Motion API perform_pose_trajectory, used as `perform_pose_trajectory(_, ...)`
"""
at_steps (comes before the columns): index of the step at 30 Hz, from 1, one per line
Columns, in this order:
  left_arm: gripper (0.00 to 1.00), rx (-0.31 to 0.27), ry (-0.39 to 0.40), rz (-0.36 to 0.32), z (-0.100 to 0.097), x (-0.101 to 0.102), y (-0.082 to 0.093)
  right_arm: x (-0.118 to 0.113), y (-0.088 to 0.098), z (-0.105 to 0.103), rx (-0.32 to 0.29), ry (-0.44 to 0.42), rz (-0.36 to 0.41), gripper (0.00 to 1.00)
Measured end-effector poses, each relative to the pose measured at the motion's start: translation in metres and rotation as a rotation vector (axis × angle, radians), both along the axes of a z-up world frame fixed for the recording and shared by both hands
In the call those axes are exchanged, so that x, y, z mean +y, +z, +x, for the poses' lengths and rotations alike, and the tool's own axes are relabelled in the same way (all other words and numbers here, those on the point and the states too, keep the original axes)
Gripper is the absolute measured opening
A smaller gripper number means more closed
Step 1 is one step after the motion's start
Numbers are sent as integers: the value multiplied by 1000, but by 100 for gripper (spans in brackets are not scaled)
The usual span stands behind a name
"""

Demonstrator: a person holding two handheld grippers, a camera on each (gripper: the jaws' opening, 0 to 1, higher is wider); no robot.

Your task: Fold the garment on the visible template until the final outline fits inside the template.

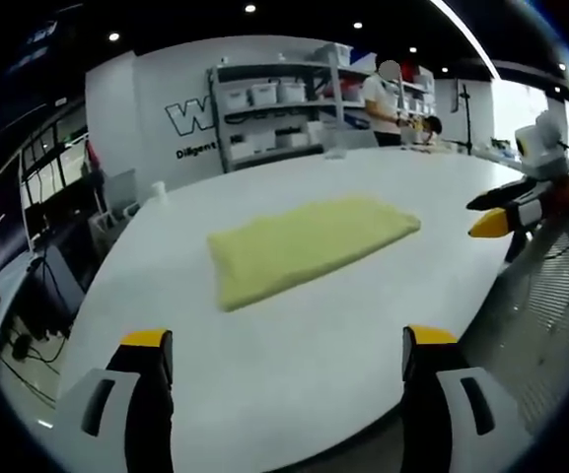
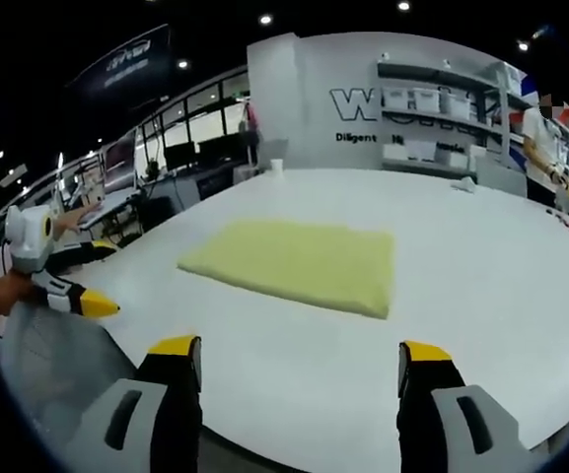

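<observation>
In the left gripper view, the left claw is standing wide, its two grey jaws with yellow tips rising from the bottom edge and gripping nothing. Ahead of it the yellow garment is lying flat in the middle of the smooth white bench, folded into a rough rectangle with soft, slightly fuzzy edges; no template outline is making itself out around it. At the right edge the right claw is poking in beside the bench, its yellow tip close against a dark one, so it is looking narrow. Far behind, a shelf unit is carrying pale storage bins whose contents are too small to tell. Now the right gripper view: the right claw is showing its own jaws spread well apart and empty, so its width is reading differently between views. The garment is sitting on the bench, well ahead. The left claw is coming in from the left, partly cut off.
</observation>
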State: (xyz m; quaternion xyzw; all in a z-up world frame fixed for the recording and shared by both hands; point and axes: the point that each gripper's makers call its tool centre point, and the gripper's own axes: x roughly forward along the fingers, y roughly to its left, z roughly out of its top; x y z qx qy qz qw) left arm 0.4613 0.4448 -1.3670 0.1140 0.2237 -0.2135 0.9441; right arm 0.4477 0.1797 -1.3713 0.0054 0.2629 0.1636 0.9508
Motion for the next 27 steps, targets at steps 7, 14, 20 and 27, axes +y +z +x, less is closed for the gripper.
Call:
perform_pose_trajectory(7, 97, 2, -1, 4, 0, -1, 0, 0, 1, 0, -7, 7, -5, 76)
perform_pose_trajectory(14, 99, 9, -7, 8, -1, -2, -1, -5, -3, 0, 10, -17, -13, 84)
perform_pose_trajectory(20, 99, 10, -8, 10, -1, -2, -2, -6, -5, -1, 25, -31, -12, 88)
perform_pose_trajectory(27, 98, 12, -13, 7, -2, -2, -2, -7, -8, -3, 49, -44, -4, 89)
